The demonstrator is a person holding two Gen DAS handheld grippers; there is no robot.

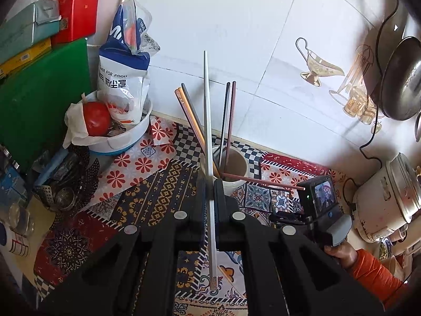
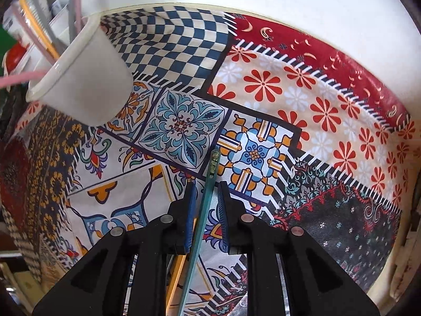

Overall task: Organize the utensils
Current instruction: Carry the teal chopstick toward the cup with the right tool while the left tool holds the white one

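Observation:
In the left wrist view my left gripper [image 1: 210, 184] is shut on a long white chopstick [image 1: 206, 110] that stands nearly upright, just in front of a white cup [image 1: 236, 181]. The cup holds several chopsticks [image 1: 192, 115], orange, grey and pink; one pink stick [image 1: 263, 181] lies across its rim. In the right wrist view my right gripper [image 2: 206, 184] points down at the patterned cloth [image 2: 263, 84]. A green chopstick [image 2: 208, 205] lies between its jaws, and a gap shows on both sides. The same cup [image 2: 86, 79] is at the upper left.
A white bowl [image 1: 126, 142] with a red fruit and a food-cover bag stands at the back left, beside a green board [image 1: 44, 100]. A metal steamer basket [image 1: 68, 184] sits nearer. A rice cooker [image 1: 386, 197] and a hanging pan [image 1: 402, 79] are on the right. A hand in an orange sleeve [image 1: 368, 266] is at the lower right.

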